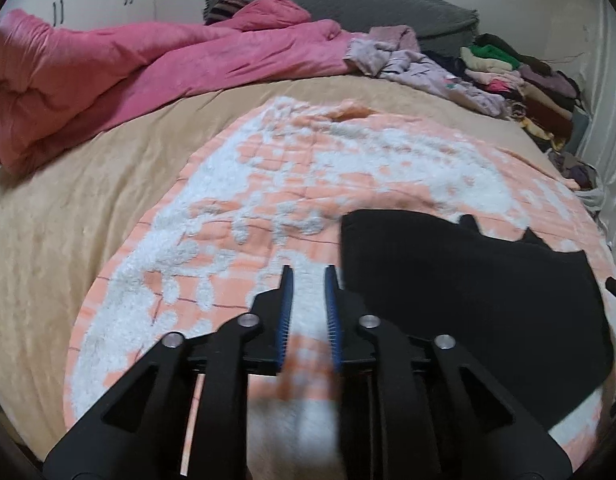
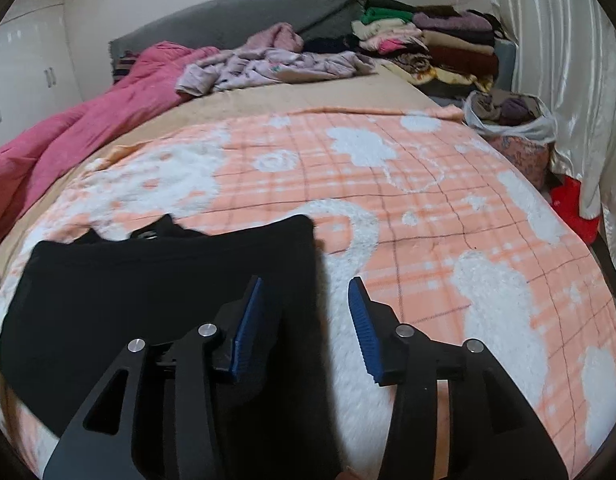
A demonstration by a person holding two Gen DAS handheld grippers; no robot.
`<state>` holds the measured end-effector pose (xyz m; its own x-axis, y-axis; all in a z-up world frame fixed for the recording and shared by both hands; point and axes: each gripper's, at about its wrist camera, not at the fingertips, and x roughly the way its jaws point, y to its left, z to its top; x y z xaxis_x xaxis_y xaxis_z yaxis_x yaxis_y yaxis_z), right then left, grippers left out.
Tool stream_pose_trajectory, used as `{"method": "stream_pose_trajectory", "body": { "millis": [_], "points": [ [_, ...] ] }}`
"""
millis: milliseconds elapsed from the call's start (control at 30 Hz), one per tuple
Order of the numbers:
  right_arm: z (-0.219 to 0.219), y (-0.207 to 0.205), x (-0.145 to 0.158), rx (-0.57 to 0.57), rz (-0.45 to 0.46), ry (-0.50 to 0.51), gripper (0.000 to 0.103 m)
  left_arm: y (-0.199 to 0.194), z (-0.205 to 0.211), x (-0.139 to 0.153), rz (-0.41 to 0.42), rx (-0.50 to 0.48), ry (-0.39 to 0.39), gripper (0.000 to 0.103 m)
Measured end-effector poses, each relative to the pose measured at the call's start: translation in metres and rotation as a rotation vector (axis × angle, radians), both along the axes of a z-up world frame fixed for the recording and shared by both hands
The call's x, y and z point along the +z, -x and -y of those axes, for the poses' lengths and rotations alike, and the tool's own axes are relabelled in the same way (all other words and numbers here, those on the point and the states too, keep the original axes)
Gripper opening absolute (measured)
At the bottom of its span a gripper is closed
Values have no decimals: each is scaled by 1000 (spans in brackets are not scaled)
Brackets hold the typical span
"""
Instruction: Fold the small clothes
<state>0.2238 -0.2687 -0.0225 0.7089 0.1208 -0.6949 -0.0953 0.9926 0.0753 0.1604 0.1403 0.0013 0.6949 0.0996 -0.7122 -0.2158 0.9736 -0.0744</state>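
Note:
A black garment (image 1: 467,300) lies flat on the peach-and-white blanket (image 1: 268,184), folded into a broad shape with small tabs sticking out at its far edge. My left gripper (image 1: 308,276) hovers just left of the garment's left edge. Its blue pads (image 1: 287,300) stand a narrow gap apart, and only blanket shows between them. In the right wrist view the same garment (image 2: 148,288) fills the lower left. My right gripper (image 2: 306,282) is open wide over the garment's right edge, one finger above the black cloth and the other above the blanket (image 2: 447,208). Neither gripper holds anything.
A crumpled pink duvet (image 1: 108,72) lies at the far left of the bed, in front of a grey headboard cushion (image 1: 367,4). Lilac clothes (image 2: 276,64) and a stack of folded clothes (image 2: 435,44) sit at the far right. A plastic bag of clothes (image 2: 511,120) stands by the white curtain (image 2: 567,60).

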Motion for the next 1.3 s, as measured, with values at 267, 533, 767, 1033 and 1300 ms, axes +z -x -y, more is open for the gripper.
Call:
{"method": "stream_pose_trajectory", "body": {
  "millis": [267, 533, 767, 1033, 1300],
  "points": [
    [-21, 46, 21, 86, 55, 9, 55, 13, 28, 14, 18, -71, 14, 26],
    [-51, 75, 21, 168, 43, 15, 60, 30, 62, 10, -4, -166, 12, 35],
    [-71, 90, 13, 207, 36, 33, 60, 41, 85, -7, -45, -236, -23, 40],
    [-71, 89, -5, 194, -13, 81, 60, 45, 94, -36, -127, -270, -90, 41],
    [-47, 84, -35, 110, -103, 46, 61, 49, 87, -42, -132, -265, -49, 42]
  ]
}}
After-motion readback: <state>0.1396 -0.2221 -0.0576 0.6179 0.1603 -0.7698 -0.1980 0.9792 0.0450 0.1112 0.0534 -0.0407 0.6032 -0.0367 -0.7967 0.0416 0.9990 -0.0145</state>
